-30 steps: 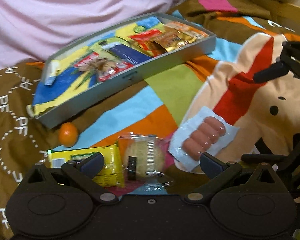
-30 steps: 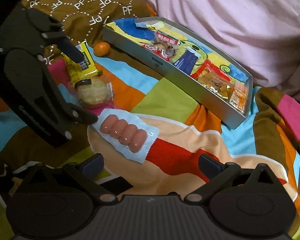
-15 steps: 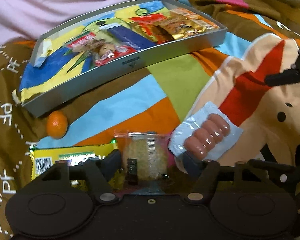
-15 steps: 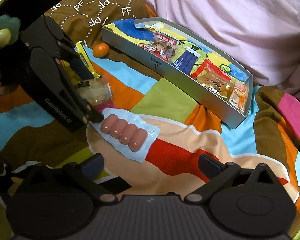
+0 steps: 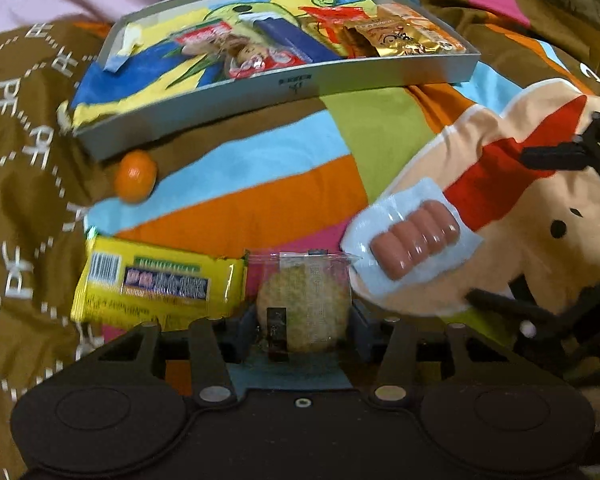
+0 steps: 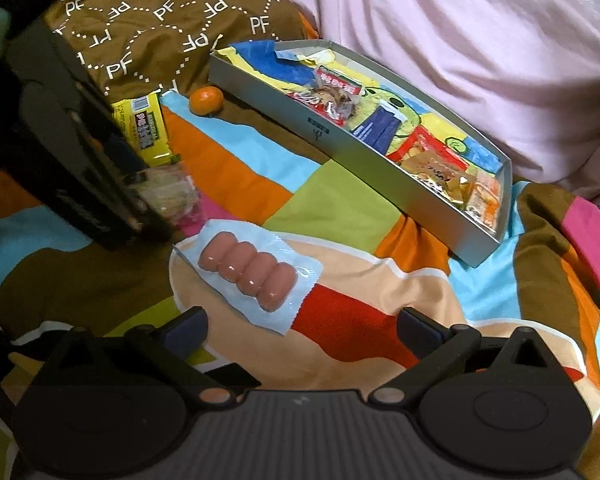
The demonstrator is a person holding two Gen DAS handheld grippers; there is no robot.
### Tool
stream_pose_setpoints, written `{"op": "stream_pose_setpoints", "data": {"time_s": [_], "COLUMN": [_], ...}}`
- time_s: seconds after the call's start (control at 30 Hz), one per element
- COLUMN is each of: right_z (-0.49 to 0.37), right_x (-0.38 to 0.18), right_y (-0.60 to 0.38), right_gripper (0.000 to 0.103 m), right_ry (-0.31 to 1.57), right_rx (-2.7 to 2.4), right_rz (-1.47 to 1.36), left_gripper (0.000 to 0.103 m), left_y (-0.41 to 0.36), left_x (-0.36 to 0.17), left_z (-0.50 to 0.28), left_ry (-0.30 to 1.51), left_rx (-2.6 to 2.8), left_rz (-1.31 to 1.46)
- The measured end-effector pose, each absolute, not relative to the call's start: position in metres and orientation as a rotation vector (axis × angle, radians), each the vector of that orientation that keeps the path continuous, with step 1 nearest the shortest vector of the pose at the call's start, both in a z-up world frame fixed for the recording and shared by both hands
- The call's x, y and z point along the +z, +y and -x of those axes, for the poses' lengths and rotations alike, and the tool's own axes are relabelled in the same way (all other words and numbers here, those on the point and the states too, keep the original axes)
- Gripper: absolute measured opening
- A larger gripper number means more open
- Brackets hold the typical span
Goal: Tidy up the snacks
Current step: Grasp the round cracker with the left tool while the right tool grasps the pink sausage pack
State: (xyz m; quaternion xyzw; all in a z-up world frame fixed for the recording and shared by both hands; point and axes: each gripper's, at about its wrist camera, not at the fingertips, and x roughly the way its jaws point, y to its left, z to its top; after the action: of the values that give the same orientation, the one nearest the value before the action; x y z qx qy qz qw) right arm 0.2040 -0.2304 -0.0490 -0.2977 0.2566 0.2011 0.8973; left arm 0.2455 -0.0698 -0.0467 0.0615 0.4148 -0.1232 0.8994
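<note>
The left gripper (image 5: 303,322) has its jaws clamped on the clear-wrapped round cake (image 5: 302,306), low on the patchwork bedspread (image 5: 260,168). At the cake's 9 o'clock, just beside it, lies a yellow snack packet (image 5: 156,286); at its 2 o'clock, a sealed sausage pack (image 5: 414,242). A mandarin (image 5: 135,176) sits near the front wall of the grey snack box (image 5: 260,96), at 12 o'clock, which holds several wrapped snacks. The right gripper (image 6: 302,330) hovers with jaws apart, the sausage pack at its 12 o'clock.
</note>
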Motion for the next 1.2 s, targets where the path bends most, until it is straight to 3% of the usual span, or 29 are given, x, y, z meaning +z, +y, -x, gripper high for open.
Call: {"op": "stream_pose_setpoints", "data": {"time_s": [0.47, 0.77, 1.2], "right_z": [-0.22, -0.262, -0.248], "right_x": [-0.064, -0.063, -0.06], "right_y": [-0.214, -0.224, -0.22], "right_gripper": [0.102, 0.102, 0.07], "right_ry": [0.436, 0.586, 0.634], "right_rx": [0.569, 0.717, 0.692], "right_rz": [0.685, 0.522, 0.442], "left_gripper": [0.05, 0.051, 0.051], "left_y": [-0.043, -0.039, -0.038], "left_x": [-0.053, -0.055, -0.054], "left_z": [-0.207, -0.205, -0.205], "left_ry": [0.825, 0.811, 0.816], "left_rx": [-0.249, -0.251, -0.234], "left_rz": [0.018, 0.07, 0.093]}}
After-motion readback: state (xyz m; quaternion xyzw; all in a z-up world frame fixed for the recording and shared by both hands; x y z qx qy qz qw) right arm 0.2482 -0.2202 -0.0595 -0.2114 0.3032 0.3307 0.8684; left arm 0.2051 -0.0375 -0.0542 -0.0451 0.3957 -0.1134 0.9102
